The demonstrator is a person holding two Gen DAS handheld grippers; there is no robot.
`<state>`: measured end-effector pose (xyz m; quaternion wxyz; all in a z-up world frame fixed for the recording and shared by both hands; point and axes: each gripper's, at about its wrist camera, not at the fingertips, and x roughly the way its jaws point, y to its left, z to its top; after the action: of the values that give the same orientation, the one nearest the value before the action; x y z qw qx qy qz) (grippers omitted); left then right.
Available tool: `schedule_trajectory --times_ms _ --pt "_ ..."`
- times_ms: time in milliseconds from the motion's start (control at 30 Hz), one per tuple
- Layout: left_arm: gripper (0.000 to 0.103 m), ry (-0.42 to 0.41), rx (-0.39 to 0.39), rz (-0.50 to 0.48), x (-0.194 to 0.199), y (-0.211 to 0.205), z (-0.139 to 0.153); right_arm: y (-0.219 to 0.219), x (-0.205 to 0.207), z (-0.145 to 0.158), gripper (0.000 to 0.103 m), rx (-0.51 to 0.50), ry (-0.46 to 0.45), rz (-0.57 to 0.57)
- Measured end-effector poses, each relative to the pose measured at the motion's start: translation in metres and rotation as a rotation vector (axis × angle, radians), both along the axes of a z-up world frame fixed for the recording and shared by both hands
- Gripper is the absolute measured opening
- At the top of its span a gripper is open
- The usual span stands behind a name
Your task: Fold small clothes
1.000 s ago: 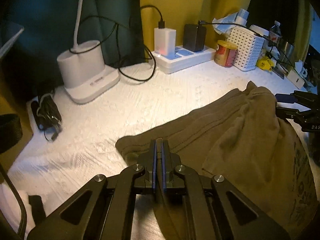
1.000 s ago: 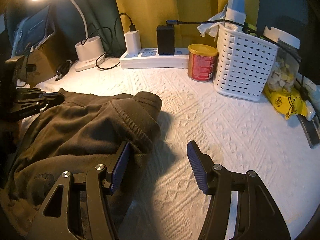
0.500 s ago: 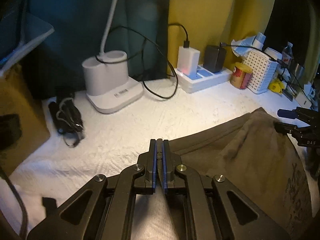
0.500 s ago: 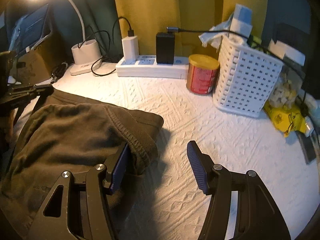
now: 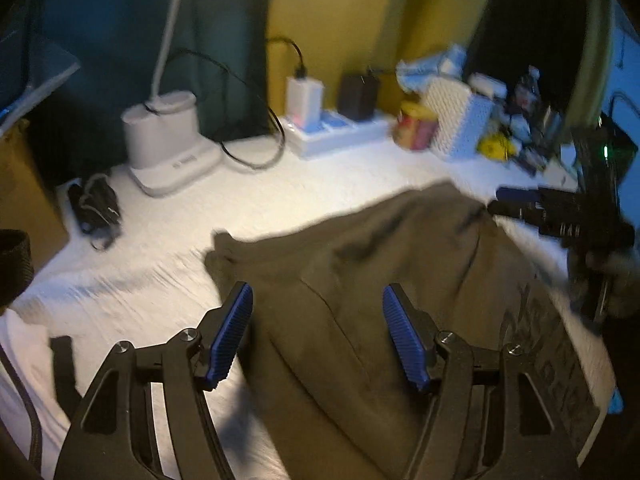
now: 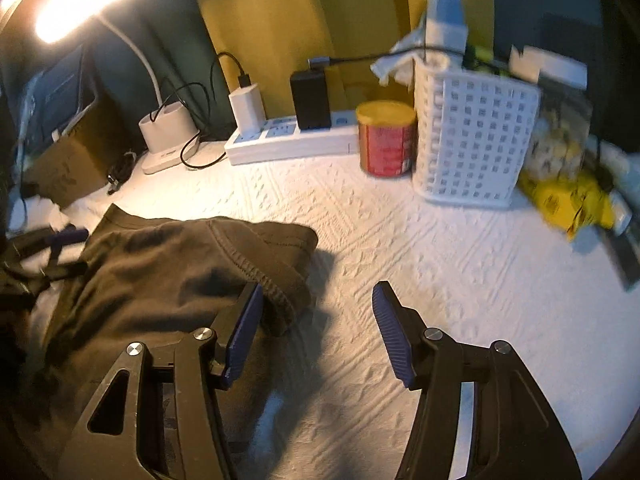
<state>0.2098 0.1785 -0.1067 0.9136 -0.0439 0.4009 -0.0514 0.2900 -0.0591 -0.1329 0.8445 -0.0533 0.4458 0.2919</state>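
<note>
Left gripper (image 5: 317, 336) letting go of the olive garment (image 5: 360, 280); fold edge just laid down.

Left jaws are opening, cloth lies under and between them but the pads aren't pressing it. Right gripper (image 6: 316, 332) is wide, closing slightly, empty: its left pad sits at the garment's stitched hem (image 6: 256, 268), right pad over bare white surface (image 6: 440, 264). Garment lies mid-surface, bunched at the right hem, well clear of the power strip (image 6: 288, 144), red can (image 6: 386, 140) and white basket (image 6: 476, 136) at the far edge. Both grippers pitch steeply down. Best move, I'd say: lift the left one straight off so the fold doesn't drag, then pinch both hem layers.
</note>
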Motion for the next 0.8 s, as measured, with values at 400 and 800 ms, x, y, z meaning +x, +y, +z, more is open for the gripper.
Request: schedule_trajectory --times_ms 400,800 --pt "0.005 -0.008 -0.009 -0.063 0.002 -0.006 -0.002 0.016 0.006 -0.006 0.014 0.067 0.086 0.063" --pt "0.005 0.004 0.004 -0.033 0.015 0.021 -0.001 0.045 0.03 -0.002 0.014 0.038 0.02 0.125"
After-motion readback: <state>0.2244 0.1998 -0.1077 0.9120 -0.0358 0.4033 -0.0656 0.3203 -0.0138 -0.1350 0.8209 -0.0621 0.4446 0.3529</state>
